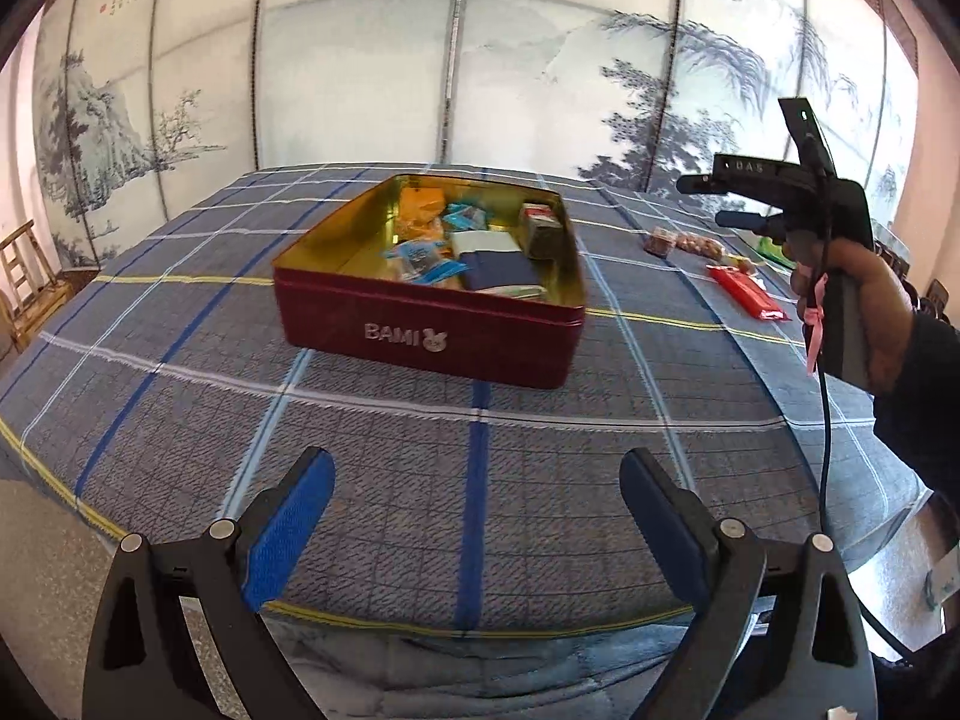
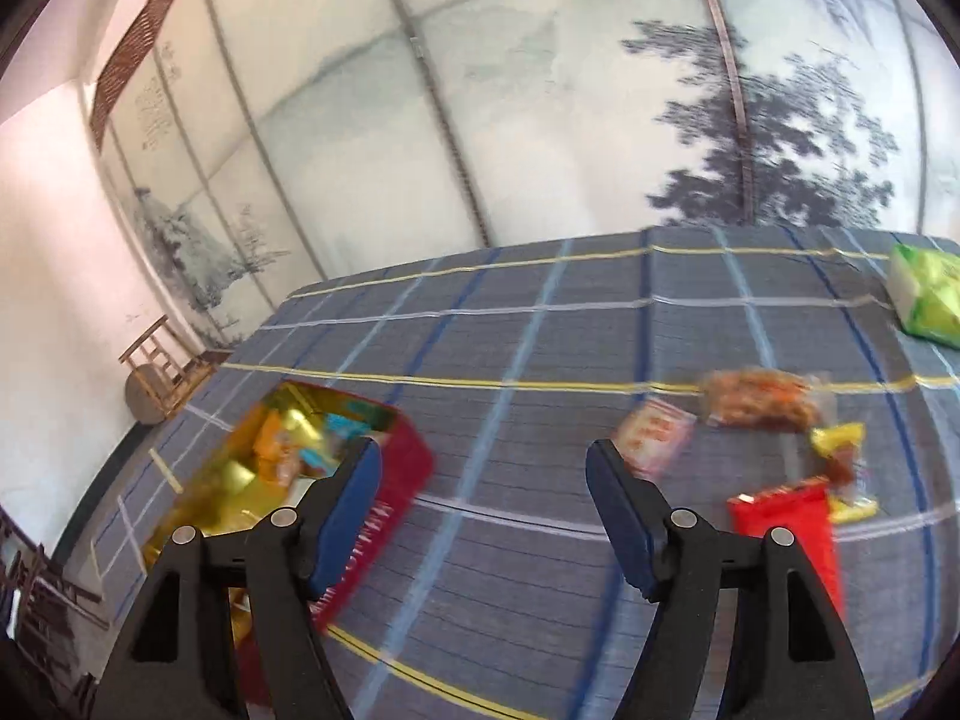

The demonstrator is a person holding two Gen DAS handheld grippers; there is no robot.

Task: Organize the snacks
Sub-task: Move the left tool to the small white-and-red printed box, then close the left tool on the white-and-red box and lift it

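A dark red tin (image 1: 432, 333) marked BAMI, gold inside, stands open on the checked tablecloth (image 1: 180, 420) and holds several snack packets. My left gripper (image 1: 477, 468) is open and empty, low above the table's near edge in front of the tin. My right gripper (image 1: 699, 201) is open and empty, held in the air to the right of the tin. In the blurred right wrist view it (image 2: 483, 462) hangs over the cloth between the tin (image 2: 384, 480) and loose snacks: a red packet (image 2: 792, 516), a pink-white packet (image 2: 654, 435) and a clear bag of brown snacks (image 2: 759, 399).
A green-white bag (image 2: 927, 294) lies at the far right of the table. A small yellow packet (image 2: 840, 441) lies by the red one. A painted folding screen (image 1: 456, 60) stands behind the table. A wooden chair (image 1: 27, 282) stands at the left.
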